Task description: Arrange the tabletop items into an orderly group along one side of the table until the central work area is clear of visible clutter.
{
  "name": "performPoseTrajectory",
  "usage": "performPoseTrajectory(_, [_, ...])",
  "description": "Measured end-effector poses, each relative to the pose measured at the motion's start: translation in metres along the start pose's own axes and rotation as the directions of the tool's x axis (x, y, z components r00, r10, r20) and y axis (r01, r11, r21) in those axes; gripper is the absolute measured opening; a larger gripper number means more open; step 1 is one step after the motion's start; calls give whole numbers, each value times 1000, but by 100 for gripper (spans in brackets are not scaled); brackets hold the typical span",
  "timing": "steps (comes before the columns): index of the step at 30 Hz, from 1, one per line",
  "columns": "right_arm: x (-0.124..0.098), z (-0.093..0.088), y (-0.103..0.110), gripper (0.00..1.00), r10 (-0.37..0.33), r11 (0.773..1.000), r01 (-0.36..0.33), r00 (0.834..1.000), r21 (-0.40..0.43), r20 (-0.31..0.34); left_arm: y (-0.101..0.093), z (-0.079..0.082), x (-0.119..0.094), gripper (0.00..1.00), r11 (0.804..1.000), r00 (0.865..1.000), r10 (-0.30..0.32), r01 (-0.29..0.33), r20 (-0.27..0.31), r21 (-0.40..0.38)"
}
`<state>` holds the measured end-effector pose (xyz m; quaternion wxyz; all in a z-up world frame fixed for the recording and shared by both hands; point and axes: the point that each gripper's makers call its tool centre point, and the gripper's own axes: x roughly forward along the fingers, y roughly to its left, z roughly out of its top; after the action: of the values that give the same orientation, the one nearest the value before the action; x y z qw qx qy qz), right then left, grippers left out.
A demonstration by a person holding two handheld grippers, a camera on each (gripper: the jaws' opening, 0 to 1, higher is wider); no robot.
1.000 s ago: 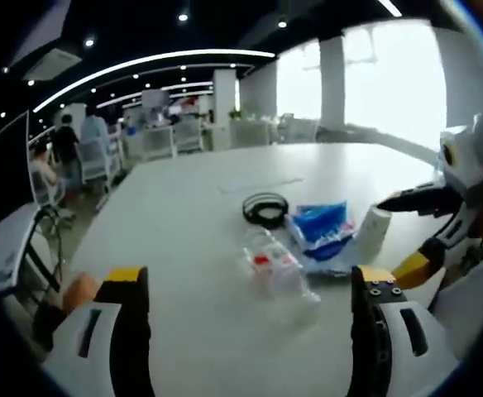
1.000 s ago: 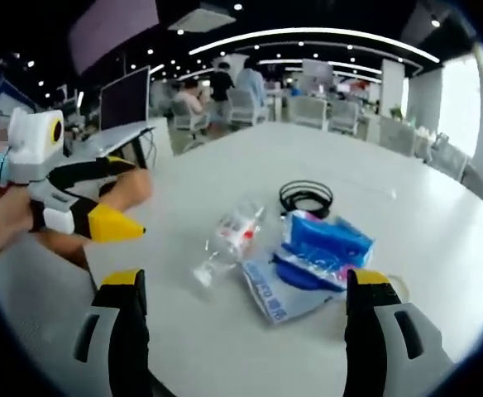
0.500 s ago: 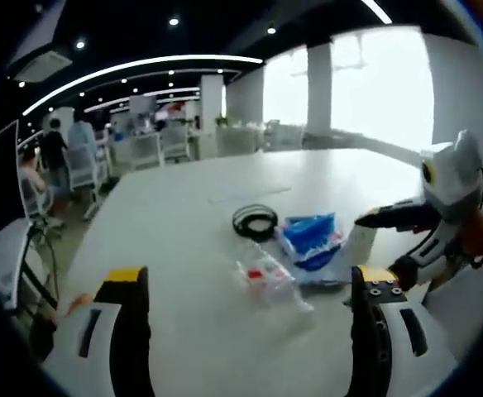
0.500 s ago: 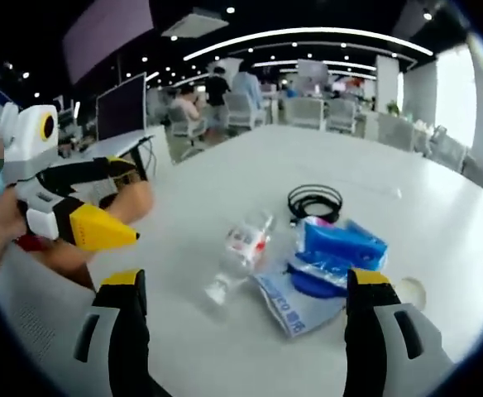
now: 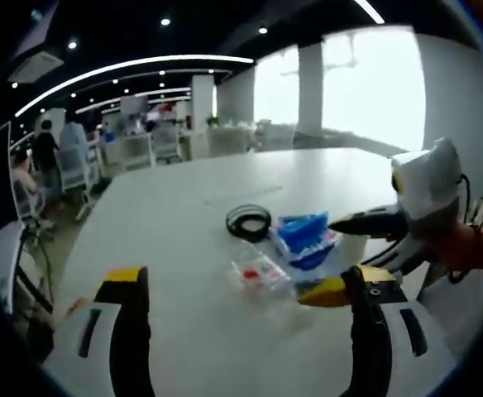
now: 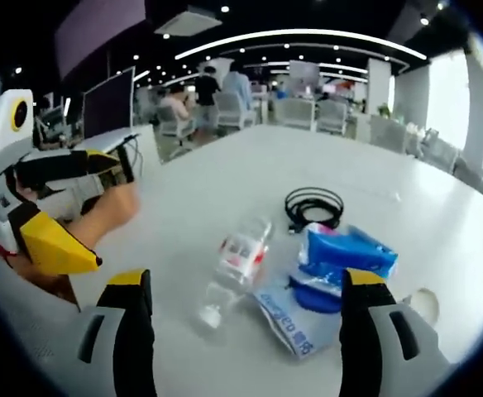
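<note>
nothing grouped yet: bottle (image 6: 235, 263), cable (image 6: 313, 203), blue pack (image 6: 345, 255) mid-surface (image 6: 225, 182); both my grippers (image 5: 241, 285) (image 6: 240, 285) released, empty.

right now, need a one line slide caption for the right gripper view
Open right gripper faces a clear bottle lying beside blue packets and a coiled black cable on a white table.

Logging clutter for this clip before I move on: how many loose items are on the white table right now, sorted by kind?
Clear plastic bottle, lying on its side: 1
Coiled black cable: 1
Blue packets, one resting on the other: 2
Small white round item at the table edge: 1
Total: 5
</note>
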<state>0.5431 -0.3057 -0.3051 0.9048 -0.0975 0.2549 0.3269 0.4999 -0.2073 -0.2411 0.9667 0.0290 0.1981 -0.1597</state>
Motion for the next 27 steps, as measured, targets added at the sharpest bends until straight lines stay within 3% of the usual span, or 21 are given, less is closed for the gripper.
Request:
performPoseTrajectory(5, [16, -2, 0, 86, -6, 1000, 7, 1000, 26, -17, 7, -3, -1, 99, 999, 1000, 20, -19, -2, 46])
performPoseTrajectory(10, [29, -5, 0, 82, -20, 998, 21, 1000, 57, -20, 11, -6, -3, 99, 999, 1000, 21, -21, -6, 42])
performPoseTrajectory(14, [38, -6, 3, 72, -38, 993, 41, 999, 112, -24, 17, -11, -4, 99, 999, 999, 32, -31, -22, 40])
performPoseTrajectory(24, [55, -20, 8, 68, -55, 994, 61, 996, 88, -71, 18, -21, -8, 99, 999, 999, 30, -29, -21, 29])
performPoseTrajectory(27, [59, -22, 8, 62, -66, 992, 74, 995, 102, -72, 19, -20, -8, 99, 999, 999, 33, -33, -15, 14])
